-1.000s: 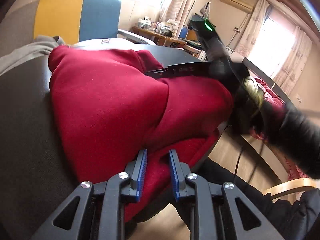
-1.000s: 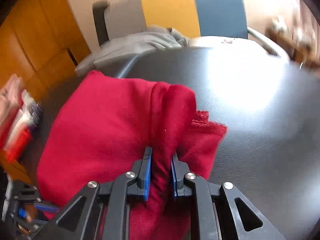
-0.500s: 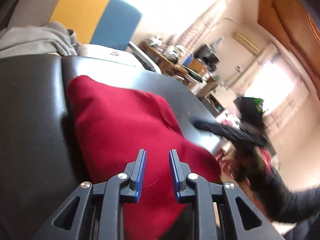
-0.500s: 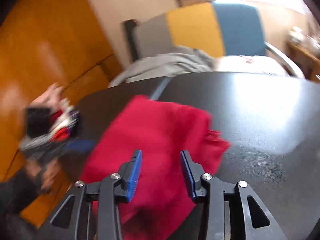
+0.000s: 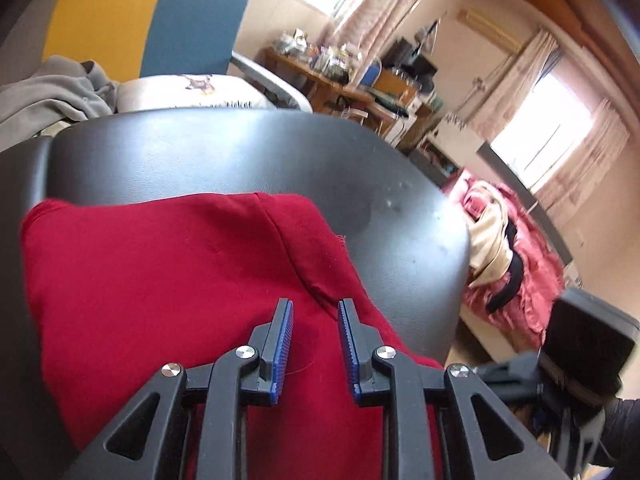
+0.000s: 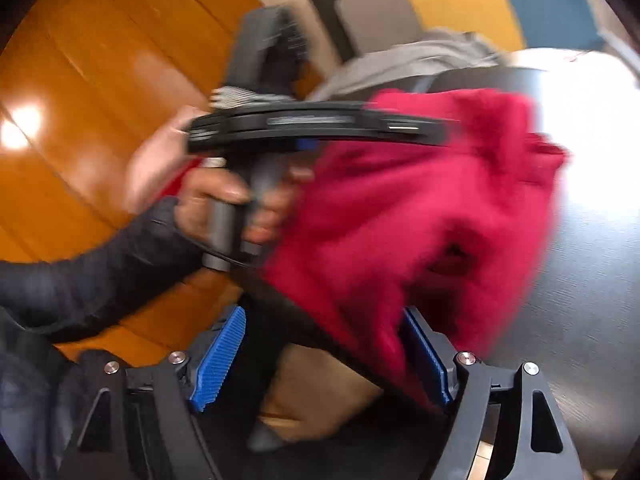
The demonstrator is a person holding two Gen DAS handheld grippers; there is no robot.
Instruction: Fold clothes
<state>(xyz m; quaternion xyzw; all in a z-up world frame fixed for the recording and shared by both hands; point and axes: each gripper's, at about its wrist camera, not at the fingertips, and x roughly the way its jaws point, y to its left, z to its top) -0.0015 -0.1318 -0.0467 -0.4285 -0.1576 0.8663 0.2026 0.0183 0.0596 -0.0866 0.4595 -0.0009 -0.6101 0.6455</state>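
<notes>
A red garment (image 5: pixel 160 280) lies folded on the round black table (image 5: pixel 248 152), with a fold ridge running toward my left gripper (image 5: pixel 314 308). That gripper hovers just over the cloth, its blue pads a narrow gap apart and nothing pinched between them. In the right wrist view the red garment (image 6: pixel 400 216) is blurred and its edge hangs over the table rim. My right gripper (image 6: pixel 320 356) stands wide open there, and the cloth edge drapes in front of its right pad (image 6: pixel 428 364). A person's hand (image 6: pixel 216 200) holds the left gripper's handle above the garment.
A chair with a yellow and blue back (image 5: pixel 152 20) holds a grey garment (image 5: pixel 52 92) and a white cushion (image 5: pixel 188 92) behind the table. A heap of pink clothes (image 5: pixel 516 248) lies to the right. Orange wooden panelling (image 6: pixel 80 100) stands left of the table.
My right gripper let go of the red fold, opened wide and drew back toward the table's edge. My left gripper swung over the garment, with its narrow gap unchanged.
</notes>
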